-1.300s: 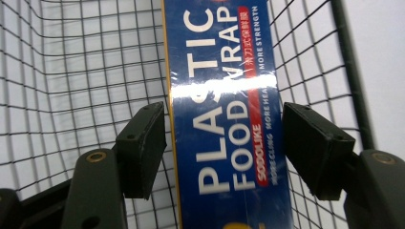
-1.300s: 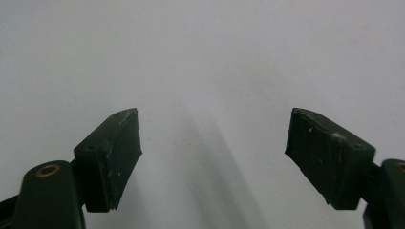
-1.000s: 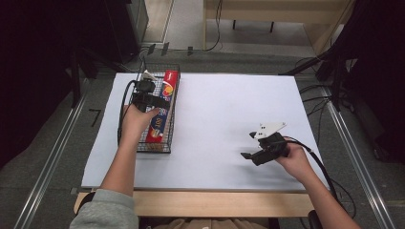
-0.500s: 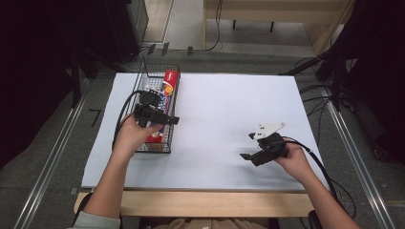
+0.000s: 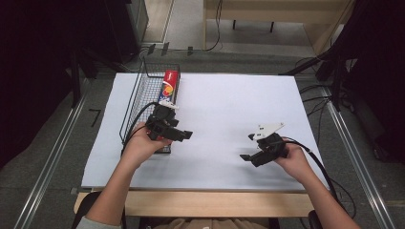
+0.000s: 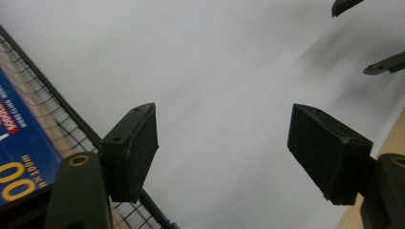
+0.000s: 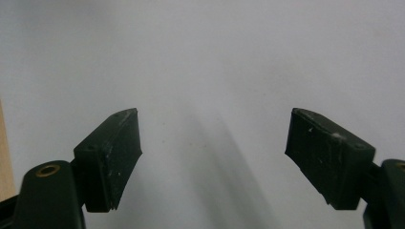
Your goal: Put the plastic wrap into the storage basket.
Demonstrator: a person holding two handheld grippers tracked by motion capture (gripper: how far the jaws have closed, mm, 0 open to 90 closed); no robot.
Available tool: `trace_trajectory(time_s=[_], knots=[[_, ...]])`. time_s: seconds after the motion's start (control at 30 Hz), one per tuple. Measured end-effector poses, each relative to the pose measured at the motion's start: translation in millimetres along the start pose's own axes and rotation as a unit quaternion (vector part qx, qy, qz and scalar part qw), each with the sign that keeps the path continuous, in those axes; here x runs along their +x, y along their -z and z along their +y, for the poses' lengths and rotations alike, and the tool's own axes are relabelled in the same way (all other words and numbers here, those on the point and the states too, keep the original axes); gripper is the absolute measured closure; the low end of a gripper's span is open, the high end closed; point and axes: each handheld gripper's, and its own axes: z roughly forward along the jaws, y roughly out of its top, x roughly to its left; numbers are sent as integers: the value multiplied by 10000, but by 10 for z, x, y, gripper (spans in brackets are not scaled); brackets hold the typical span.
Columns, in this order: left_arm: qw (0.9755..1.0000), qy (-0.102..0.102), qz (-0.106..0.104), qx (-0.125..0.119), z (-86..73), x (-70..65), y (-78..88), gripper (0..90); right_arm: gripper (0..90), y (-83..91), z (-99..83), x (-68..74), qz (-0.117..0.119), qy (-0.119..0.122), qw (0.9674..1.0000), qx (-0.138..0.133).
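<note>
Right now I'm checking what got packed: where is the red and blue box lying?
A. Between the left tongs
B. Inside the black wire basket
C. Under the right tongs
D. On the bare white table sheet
B: the red and blue box lies inside the black wire basket, and both open tongs hold nothing.

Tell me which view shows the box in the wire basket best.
High view. It shows the box lying along the right side of the wire basket, red and blue with a label, ahead of the left claw. The left gripper view catches just a blue corner with yellow print behind the mesh. The right gripper view looks at the white table.
</note>
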Motion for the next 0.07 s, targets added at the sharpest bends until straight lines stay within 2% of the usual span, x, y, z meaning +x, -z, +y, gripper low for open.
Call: trace_trajectory(time_s=[0.07], knots=[[9999, -105, -37, 13, -7, -29, -30, 247, 200, -6, -1, -3, 5, -9, 10000, 29]])
